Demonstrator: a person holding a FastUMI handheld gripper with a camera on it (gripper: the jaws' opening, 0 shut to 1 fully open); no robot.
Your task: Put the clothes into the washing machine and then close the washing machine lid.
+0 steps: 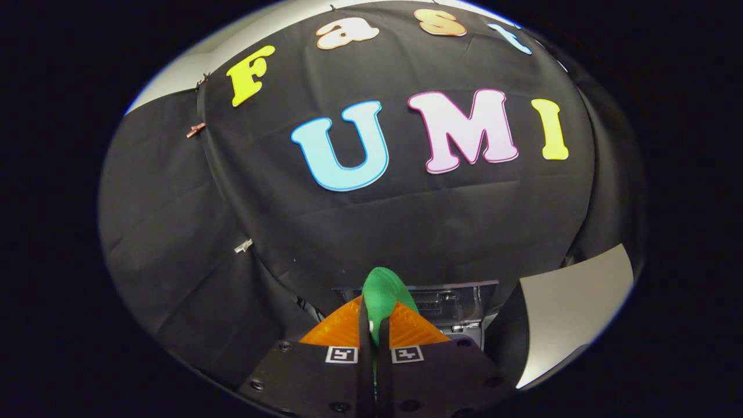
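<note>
Two fingers (364,325) of the hand-held gripper (375,331) stand nearly together, parted only by a narrow slot, and both press on a piece of bright green soft cloth (382,293) caught between them. This green garment bulges up out of the slot in a rounded fold above the fingertips, and a thin strip of it also shows lower down in the gap between the fingers. Each finger carries a small square black-and-white marker (341,354) near its base, where it meets the dark flat gripper body with round screw heads (290,377).

Just beyond the fingers, and partly hidden by the held cloth, lies a dark grey box-shaped washing machine (458,305), of which the upper edge and a recessed top panel are visible. Whether its lid is up or down cannot be told from this angle. The green cloth is held above and in front of the machine, not inside it.

Behind the machine hangs the black cloth booth wall (406,232), creased and pinned, with a small copper-coloured clip (195,130) and a small pale clip (243,247) fastened along a seam off to the left of the fingers. A pale grey flat panel (574,302) stands to the right of the machine, beside the dark wall.
</note>
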